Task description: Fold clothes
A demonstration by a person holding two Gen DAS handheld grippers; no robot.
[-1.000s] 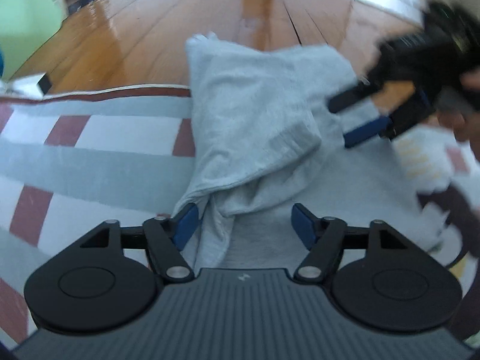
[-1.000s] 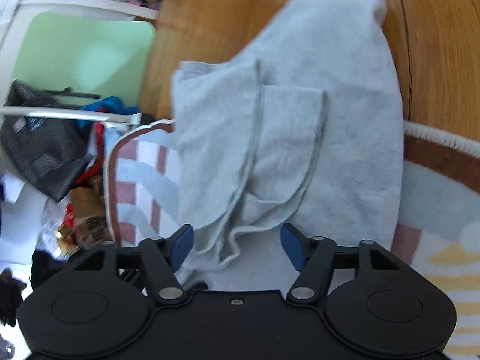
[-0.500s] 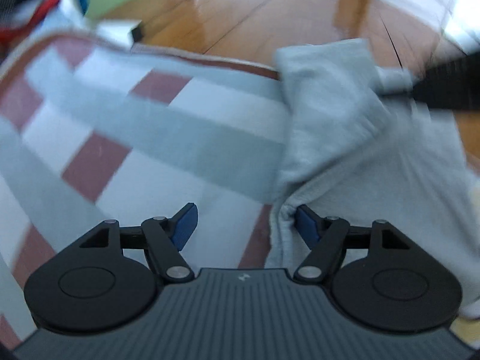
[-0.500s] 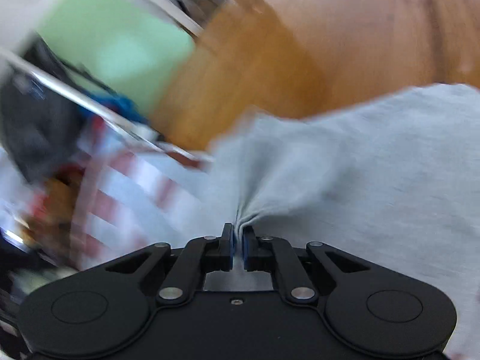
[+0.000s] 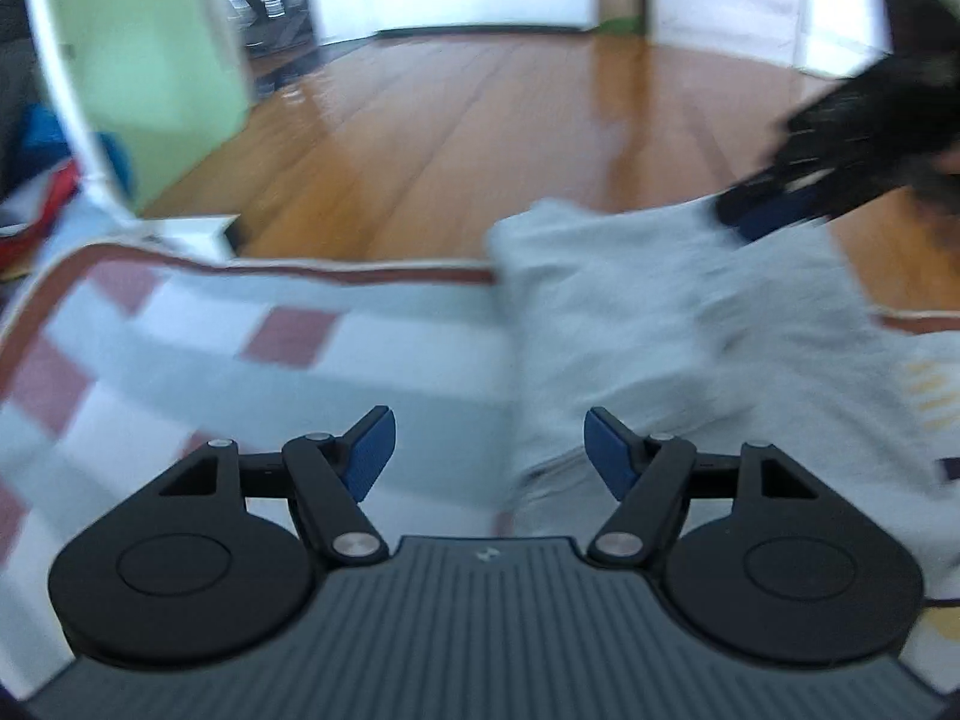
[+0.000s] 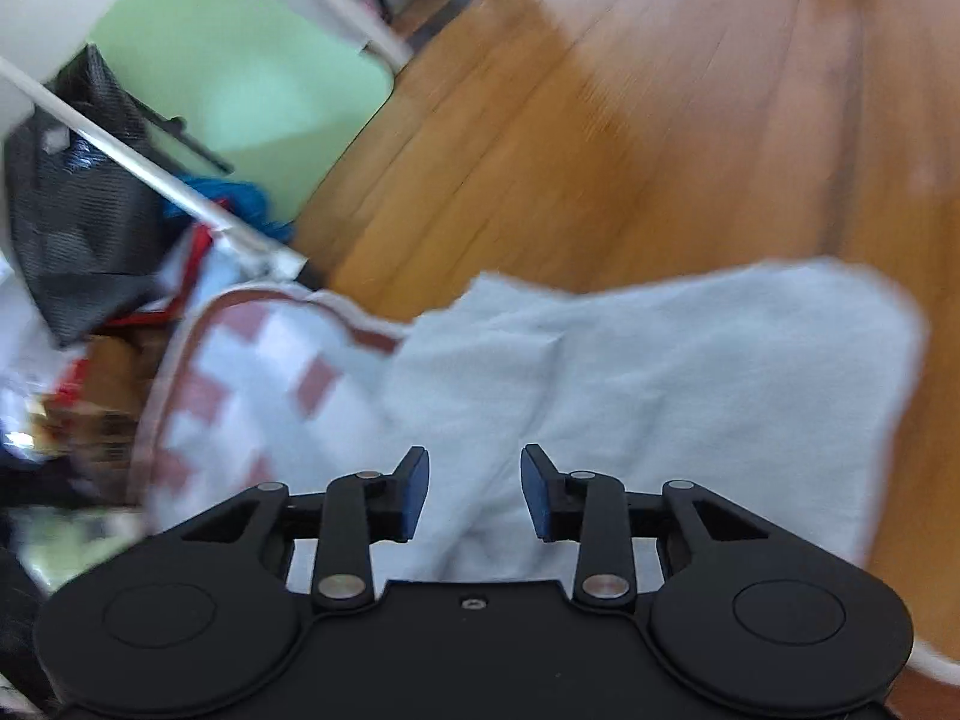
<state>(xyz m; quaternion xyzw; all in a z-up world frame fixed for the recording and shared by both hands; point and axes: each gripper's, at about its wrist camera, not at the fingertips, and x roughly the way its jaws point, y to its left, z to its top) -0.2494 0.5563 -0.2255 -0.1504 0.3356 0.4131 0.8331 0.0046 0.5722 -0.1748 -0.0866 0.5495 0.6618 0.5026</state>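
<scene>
Grey garment (image 6: 660, 372) overhangs rug edge (image 6: 198, 324) (bare floor (image 6: 600, 120) beyond).

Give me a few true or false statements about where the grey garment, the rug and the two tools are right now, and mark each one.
1. The left tool is open with nothing between its fingers. True.
2. The right tool is clamped shut on the grey garment. False: its fingers stand apart, with the cloth lying beyond them.
3. The grey garment lies wholly on the checked rug. False: part of it reaches onto the wooden floor.
4. A green panel stands beyond the rug's corner. True.
</scene>
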